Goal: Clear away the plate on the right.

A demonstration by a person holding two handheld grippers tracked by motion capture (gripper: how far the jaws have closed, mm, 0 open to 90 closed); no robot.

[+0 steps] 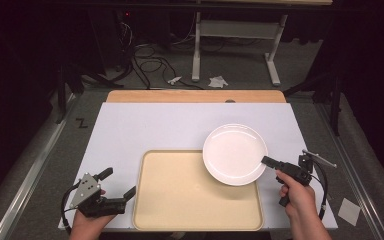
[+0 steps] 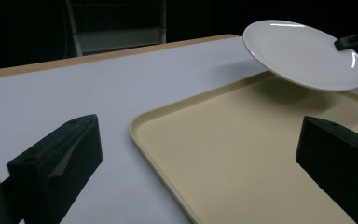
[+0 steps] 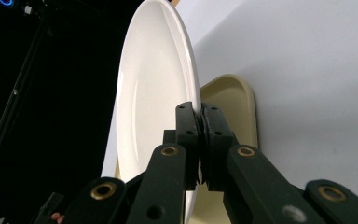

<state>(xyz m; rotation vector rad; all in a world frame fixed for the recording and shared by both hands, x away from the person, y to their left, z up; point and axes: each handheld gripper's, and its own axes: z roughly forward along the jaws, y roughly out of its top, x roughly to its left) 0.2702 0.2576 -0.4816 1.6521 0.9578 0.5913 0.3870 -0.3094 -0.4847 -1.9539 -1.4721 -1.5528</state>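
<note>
A: In the high view, the white plate (image 1: pixel 235 154) hangs right of centre, over the far right corner of the beige tray (image 1: pixel 180 200) — the right gripper (image 1: pixel 266 160) pinches its rim.

B: Left gripper view: it looks glazed, stiff, probably slippery and breakable. The left gripper (image 2: pixel 191 158) stands released, empty.

A: Right gripper view — the jaws are clenched on the thin edge; I judge a deeper bite safer.

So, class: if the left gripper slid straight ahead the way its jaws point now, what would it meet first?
Probably the beige tray: the open left gripper points across its near corner. The white plate, held above the tray's far side by the right gripper, lies farther on; depth is hard to judge.
</note>
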